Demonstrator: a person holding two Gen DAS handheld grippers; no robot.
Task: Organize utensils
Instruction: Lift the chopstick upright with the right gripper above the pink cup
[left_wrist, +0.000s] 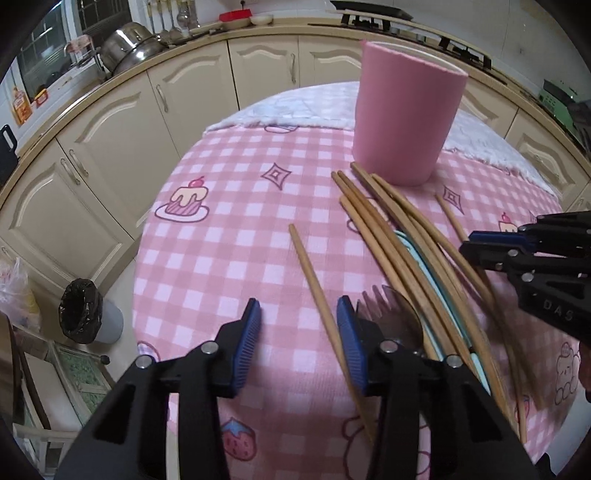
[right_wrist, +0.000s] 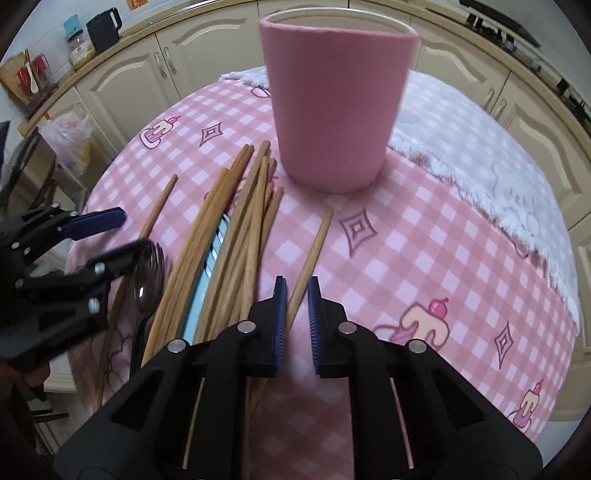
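A pink cup (left_wrist: 406, 114) stands upright on the pink checked tablecloth; it also shows in the right wrist view (right_wrist: 334, 99). Several wooden chopsticks (left_wrist: 402, 236) lie in a pile in front of it, over a light blue utensil (left_wrist: 436, 280) and beside a dark spork (left_wrist: 395, 314). One loose chopstick (left_wrist: 317, 291) lies between my open left gripper's (left_wrist: 299, 314) fingers. My right gripper (right_wrist: 297, 295) is narrowly open around another lone chopstick (right_wrist: 314, 251), right of the pile (right_wrist: 236, 236). The spork (right_wrist: 147, 280) lies at the pile's left.
A white fluffy cloth (right_wrist: 480, 162) covers the table's far side behind the cup. Cream kitchen cabinets (left_wrist: 122, 122) ring the table. A bin with a black liner (left_wrist: 83, 312) stands on the floor at left. The table edge drops off at left.
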